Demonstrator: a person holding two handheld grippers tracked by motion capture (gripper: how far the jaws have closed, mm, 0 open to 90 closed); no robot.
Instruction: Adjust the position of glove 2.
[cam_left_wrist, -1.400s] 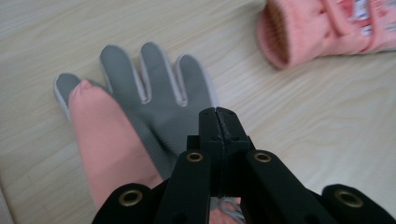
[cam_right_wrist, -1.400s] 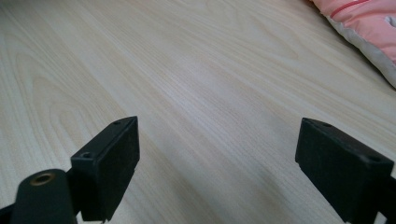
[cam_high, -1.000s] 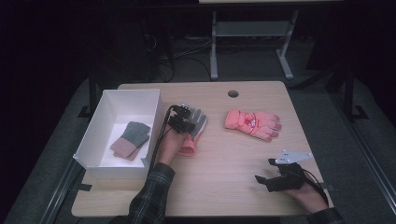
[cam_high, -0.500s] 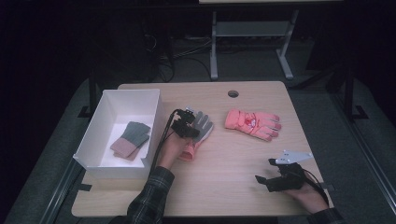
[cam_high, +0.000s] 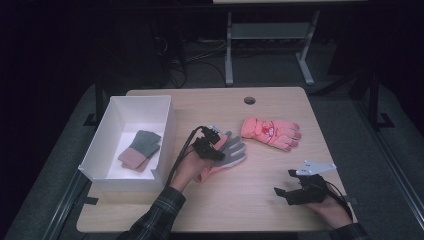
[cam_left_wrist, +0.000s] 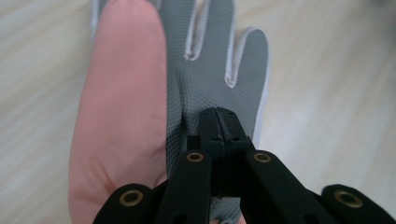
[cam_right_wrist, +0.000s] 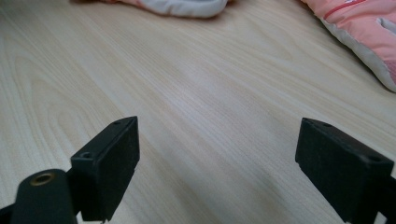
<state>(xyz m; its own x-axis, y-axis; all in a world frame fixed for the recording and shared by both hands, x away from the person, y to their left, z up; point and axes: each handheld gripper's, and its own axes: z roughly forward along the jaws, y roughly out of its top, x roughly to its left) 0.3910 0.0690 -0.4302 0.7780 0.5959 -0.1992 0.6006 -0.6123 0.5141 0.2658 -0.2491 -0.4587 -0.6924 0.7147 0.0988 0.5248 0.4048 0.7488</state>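
Observation:
A glove with a grey palm and pink back (cam_high: 231, 151) lies mid-table, just right of the white box (cam_high: 167, 131). My left gripper (cam_high: 214, 144) rests on it, held by a hand in a plaid sleeve. In the left gripper view the jaws are closed together at their tips (cam_left_wrist: 218, 115), pinching the grey palm fabric (cam_left_wrist: 210, 60). A second, padded pink glove (cam_high: 271, 132) lies flat farther right. My right gripper (cam_high: 282, 192) sits low at the front right with its jaws wide apart and only bare wood between them (cam_right_wrist: 217, 154).
Inside the white box lies a grey and pink knitted glove (cam_high: 140, 149). A round cable hole (cam_high: 249, 100) sits near the table's far edge. The padded pink glove's edge (cam_right_wrist: 362, 32) shows at the upper right of the right gripper view.
My left gripper has slid to the right, away from the box, and the grey-and-pink glove has shifted with it. The right gripper has stayed put.

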